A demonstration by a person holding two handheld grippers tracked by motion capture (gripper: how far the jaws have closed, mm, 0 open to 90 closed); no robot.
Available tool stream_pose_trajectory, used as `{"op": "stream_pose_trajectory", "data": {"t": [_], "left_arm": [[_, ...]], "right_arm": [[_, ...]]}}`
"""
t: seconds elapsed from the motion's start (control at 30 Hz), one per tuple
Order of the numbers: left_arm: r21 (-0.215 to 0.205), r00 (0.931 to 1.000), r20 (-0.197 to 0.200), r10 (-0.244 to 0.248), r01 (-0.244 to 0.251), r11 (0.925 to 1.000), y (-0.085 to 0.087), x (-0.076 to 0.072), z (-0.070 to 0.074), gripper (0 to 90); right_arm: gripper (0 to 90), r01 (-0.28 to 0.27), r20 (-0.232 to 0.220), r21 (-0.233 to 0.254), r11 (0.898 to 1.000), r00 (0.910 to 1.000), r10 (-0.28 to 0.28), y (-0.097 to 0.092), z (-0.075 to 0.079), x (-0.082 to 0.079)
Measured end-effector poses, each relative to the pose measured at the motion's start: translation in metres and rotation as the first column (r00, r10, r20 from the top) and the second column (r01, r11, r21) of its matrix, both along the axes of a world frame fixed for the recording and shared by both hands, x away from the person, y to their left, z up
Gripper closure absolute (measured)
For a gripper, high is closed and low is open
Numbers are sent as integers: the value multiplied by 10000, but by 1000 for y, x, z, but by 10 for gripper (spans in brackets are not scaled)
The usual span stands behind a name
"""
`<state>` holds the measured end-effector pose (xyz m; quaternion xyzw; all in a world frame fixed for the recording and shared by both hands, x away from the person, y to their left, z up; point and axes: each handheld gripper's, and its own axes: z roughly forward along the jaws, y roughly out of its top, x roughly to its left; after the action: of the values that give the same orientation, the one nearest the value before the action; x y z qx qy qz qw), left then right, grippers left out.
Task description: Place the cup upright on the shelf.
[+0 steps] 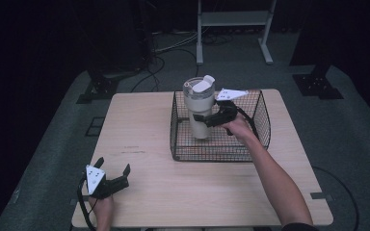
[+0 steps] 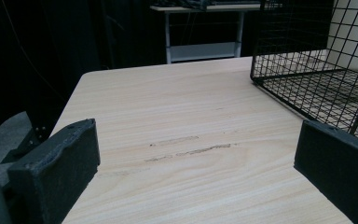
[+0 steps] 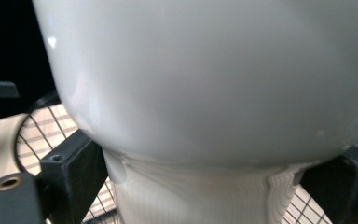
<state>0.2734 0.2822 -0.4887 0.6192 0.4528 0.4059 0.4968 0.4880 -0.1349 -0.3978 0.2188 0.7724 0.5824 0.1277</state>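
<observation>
The right gripper (image 1: 203,119) clamps the white tumbler (image 1: 198,107) at its narrow lower section, one jaw on each side. The tumbler stands upright inside the black wire basket (image 1: 260,111), which occupies the table (image 1: 173,187) toward 1 o'clock. The left gripper (image 1: 112,168) rests at 7 o'clock on the table, jaws spread wide with nothing between them, well apart from the basket.

The left gripper (image 1: 112,170) rests near the table's front left corner, jaws wide apart. The right gripper (image 1: 207,120) is clamped tight, arm stretched forward.
</observation>
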Motion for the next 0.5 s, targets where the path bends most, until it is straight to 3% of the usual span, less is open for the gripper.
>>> {"op": "stream_pose_trajectory", "data": {"t": [0.13, 0.37, 0.5], "left_arm": [[0, 10000, 11, -10, 10, 10000, 0, 0, 0, 0], [27, 10000, -5, -35, 35, 10000, 0, 0, 0, 0], [21, 10000, -6, -43, 43, 10000, 0, 0, 0, 0]], "right_arm": [[89, 18, -213, -150, 9999, 9998, -21, 0, -9, 6], [89, -357, -570, -1079, 9935, 9979, 297, 8, -24, 12], [88, -482, -683, -846, 9953, 9968, 425, 11, -25, 13]]}}
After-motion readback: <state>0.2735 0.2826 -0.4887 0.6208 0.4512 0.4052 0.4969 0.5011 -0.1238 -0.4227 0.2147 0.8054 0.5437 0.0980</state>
